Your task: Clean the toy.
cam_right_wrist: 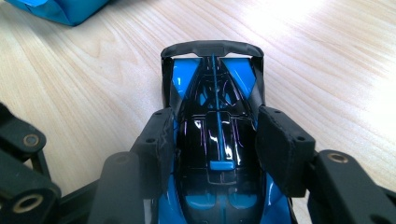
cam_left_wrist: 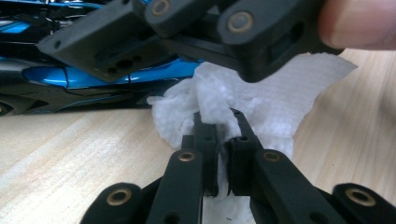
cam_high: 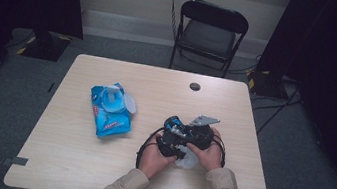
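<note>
A blue and black toy race car (cam_right_wrist: 215,84) sits on the wooden table (cam_high: 70,161), with my right gripper (cam_right_wrist: 217,126) shut on its body from both sides. Its rear wing points away from the camera. My left gripper (cam_left_wrist: 218,116) is shut on a crumpled white wipe (cam_left_wrist: 266,100), which lies against the side of the car (cam_left_wrist: 93,79). In the high view both hands meet right of the table's middle: the left gripper (cam_high: 168,147), the right gripper (cam_high: 197,135), the car (cam_high: 174,123) between them, the wipe (cam_high: 188,160) under the hands.
A blue pack of wet wipes (cam_high: 109,111) with its lid flipped open lies left of the hands; its corner (cam_right_wrist: 60,9) is near the car. A black folding chair (cam_high: 209,32) stands beyond the far edge. A cable hole (cam_high: 195,86) is at the back.
</note>
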The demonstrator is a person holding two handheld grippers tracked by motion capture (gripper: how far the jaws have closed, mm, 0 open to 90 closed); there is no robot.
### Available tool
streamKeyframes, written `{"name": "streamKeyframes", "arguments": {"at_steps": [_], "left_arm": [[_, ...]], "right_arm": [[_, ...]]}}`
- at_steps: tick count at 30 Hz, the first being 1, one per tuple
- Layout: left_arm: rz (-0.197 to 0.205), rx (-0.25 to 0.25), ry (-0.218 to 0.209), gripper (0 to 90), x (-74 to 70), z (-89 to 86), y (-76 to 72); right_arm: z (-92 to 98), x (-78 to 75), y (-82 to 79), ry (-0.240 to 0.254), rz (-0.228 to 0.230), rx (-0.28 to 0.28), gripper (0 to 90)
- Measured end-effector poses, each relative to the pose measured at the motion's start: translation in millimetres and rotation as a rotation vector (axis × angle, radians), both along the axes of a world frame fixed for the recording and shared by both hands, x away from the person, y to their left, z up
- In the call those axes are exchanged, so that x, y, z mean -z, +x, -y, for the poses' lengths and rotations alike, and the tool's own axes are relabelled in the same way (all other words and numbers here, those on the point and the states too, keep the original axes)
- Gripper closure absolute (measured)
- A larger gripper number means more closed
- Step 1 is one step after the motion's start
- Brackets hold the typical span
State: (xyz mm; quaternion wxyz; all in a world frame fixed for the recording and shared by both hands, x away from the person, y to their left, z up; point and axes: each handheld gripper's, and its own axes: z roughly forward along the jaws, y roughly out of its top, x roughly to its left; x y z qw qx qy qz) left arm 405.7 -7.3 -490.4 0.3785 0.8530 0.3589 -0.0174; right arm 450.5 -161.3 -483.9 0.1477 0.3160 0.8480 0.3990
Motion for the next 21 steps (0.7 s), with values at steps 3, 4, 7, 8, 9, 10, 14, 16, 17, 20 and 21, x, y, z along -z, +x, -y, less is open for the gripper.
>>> {"name": "streamKeyframes", "arguments": {"at_steps": [3,4,7,8,9,10,14,16,17,20,21], "left_arm": [[-0.006,0.019,-0.016,84.9,-1.8,-0.6,-2.1],[-0.006,0.024,-0.024,84.9,-2.8,-1.1,-2.9],[-0.001,0.034,-0.032,84.9,-9.1,-7.2,-5.0],[-0.001,0.034,-0.032,84.9,-9.1,-7.2,-5.0],[0.003,0.036,-0.030,84.9,-11.2,-9.8,-5.0],[0.007,0.040,-0.024,84.9,-12.8,-11.8,-4.7],[0.018,0.020,-0.033,84.9,-20.5,-23.2,-3.1],[0.022,0.002,-0.034,84.9,-23.9,-31.4,-1.7],[0.023,-0.009,-0.033,84.9,-27.4,-40.8,0.0],[0.026,-0.024,-0.031,85.0,-31.2,-50.1,2.1],[0.027,-0.038,-0.032,85.0,-32.9,-54.7,3.2]], "right_arm": [[0.2,0.2,0.1,0.002,0.001,-0.002,47.5],[0.2,0.2,0.1,0.002,0.001,-0.002,47.5],[0.7,0.7,-0.1,0.007,0.003,0.000,47.5],[0.7,0.7,-0.1,0.007,0.003,0.000,47.5],[0.6,0.7,-0.1,0.007,0.003,0.000,47.5],[0.6,0.6,-0.1,0.007,0.002,0.000,47.5],[0.5,0.5,-0.2,0.006,0.001,0.001,47.5],[0.4,0.5,-0.2,0.006,0.002,0.001,47.5],[0.2,0.4,-0.2,0.005,0.002,0.001,47.5],[0.1,0.3,-0.2,0.002,0.002,0.000,47.5],[0.1,0.3,-0.2,0.002,0.002,0.000,47.5]]}}
